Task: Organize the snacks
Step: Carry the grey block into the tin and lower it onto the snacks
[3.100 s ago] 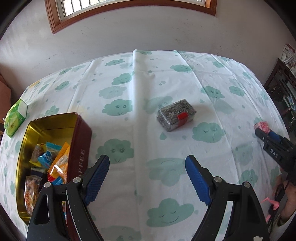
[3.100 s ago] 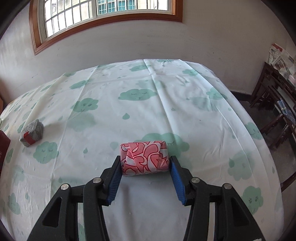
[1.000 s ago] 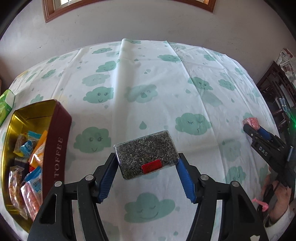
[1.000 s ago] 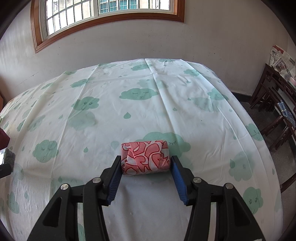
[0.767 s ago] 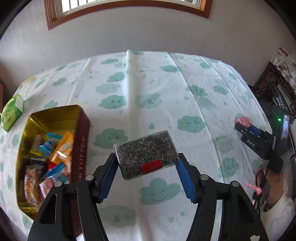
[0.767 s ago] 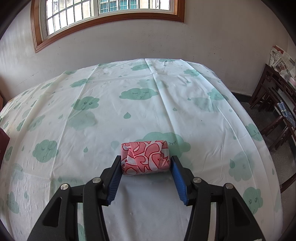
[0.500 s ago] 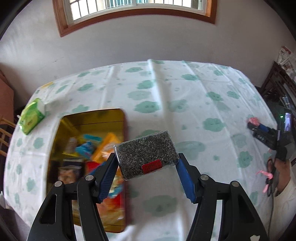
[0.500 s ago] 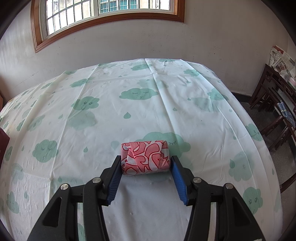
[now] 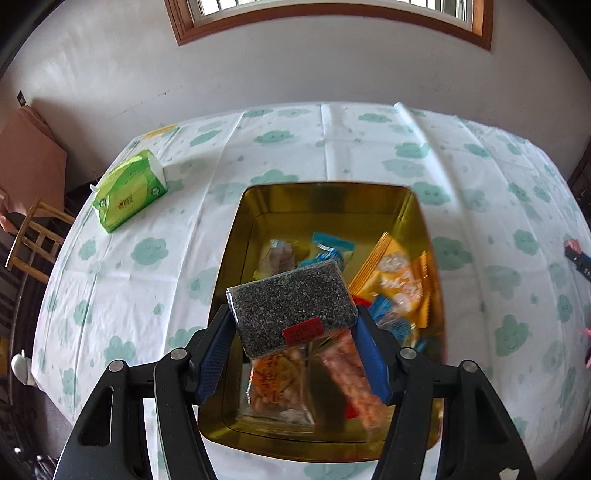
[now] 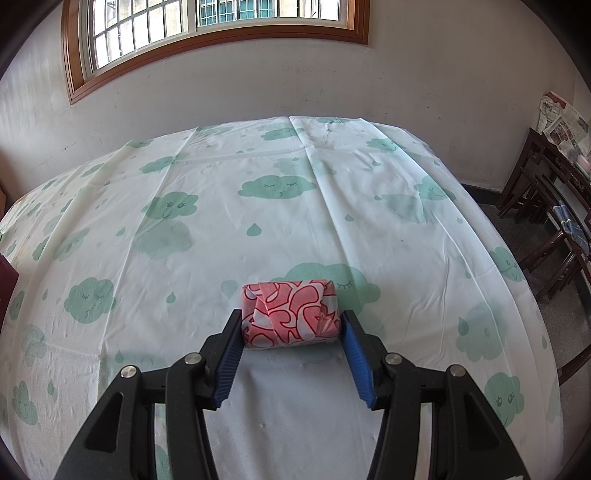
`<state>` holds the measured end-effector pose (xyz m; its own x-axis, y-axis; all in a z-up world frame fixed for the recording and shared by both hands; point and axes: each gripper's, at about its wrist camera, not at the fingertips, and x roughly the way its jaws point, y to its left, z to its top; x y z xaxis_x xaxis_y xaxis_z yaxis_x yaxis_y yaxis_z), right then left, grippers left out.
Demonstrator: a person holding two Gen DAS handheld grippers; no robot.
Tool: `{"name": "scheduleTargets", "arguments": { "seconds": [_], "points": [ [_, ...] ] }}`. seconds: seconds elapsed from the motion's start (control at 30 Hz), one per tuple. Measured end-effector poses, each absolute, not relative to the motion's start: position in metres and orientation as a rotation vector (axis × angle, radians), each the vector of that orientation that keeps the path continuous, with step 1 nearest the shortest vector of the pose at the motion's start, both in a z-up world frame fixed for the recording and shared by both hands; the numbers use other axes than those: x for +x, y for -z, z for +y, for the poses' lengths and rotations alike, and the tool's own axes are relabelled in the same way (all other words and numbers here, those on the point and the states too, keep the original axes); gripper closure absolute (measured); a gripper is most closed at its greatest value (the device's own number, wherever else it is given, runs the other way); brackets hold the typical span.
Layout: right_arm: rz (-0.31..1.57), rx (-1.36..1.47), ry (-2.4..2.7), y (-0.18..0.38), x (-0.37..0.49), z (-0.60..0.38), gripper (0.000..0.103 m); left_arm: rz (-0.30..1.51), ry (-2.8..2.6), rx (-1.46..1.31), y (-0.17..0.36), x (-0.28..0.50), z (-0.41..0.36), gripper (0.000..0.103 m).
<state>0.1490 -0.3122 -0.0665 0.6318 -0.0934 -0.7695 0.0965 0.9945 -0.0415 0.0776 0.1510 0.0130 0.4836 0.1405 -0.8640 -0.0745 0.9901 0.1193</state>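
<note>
A: Gripping a dark speckled snack block (image 9: 293, 302), the left gripper (image 9: 295, 345) was seen nearest the left wrist camera, its blue pads clenched on the block's two short ends. A small red label (image 9: 303, 330) was carried on the block; its print was too fine to be read.

B: And what had just changed?

A: A second earlier the block was held over bare cloth with the tin off to the left. Now it was held directly above the open gold tin (image 9: 325, 195), which was partly filled with wrapped snacks: an orange-yellow packet (image 9: 400, 280), a blue one (image 9: 328, 251) and clear bags of nuts (image 9: 273, 384). By that shift the carry was judged nearly done; only lowering and release seemed left for this item.

B: Was any writing legible?

A: None on the tin from above. Farther left, a green tissue pack (image 9: 129, 192) was lying on the cloud-print tablecloth (image 9: 140, 280), well apart from the tin; its logo could not be made out.

B: And the other hand?

A: In the right wrist view the right gripper (image 10: 291, 345) was clamped on a pink and red patterned packet (image 10: 290, 314), held low over the tablecloth, unmoved from a second before. No words were readable on the wrapper. Beyond it, only cloth, then a white wall and a wood-framed window (image 10: 218, 22) were shown. That packet was judged to be waiting its turn for the tin.
</note>
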Motion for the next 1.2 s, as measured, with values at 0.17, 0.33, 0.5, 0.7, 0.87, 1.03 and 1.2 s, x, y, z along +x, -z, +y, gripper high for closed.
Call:
{"name": "scheduleTargets", "arguments": {
  "seconds": [0.17,0.33,0.5,0.7,0.87,1.03,1.2],
  "points": [
    [0.880,0.003,0.109,0.067,0.149,-0.312,0.049,1.094,-0.113,0.080,0.007,0.075,0.152,0.043],
    [0.880,0.003,0.109,0.067,0.149,-0.312,0.049,1.106,-0.070,0.109,0.015,0.066,0.142,0.043],
    [0.881,0.003,0.109,0.066,0.149,-0.312,0.049,1.104,-0.053,0.121,0.021,0.056,0.135,0.043],
    [0.881,0.003,0.109,0.066,0.149,-0.312,0.049,1.096,-0.054,0.116,0.022,0.052,0.132,0.043],
    [0.881,0.002,0.110,0.066,0.149,-0.312,0.049,1.088,-0.063,0.105,0.024,0.051,0.133,0.042],
    [0.881,0.001,0.110,0.066,0.149,-0.312,0.049,1.083,-0.072,0.115,0.025,0.048,0.131,0.034],
    [0.881,0.001,0.110,0.066,0.149,-0.311,0.049,1.070,-0.066,0.109,0.020,0.044,0.131,0.029]
  ]
}}
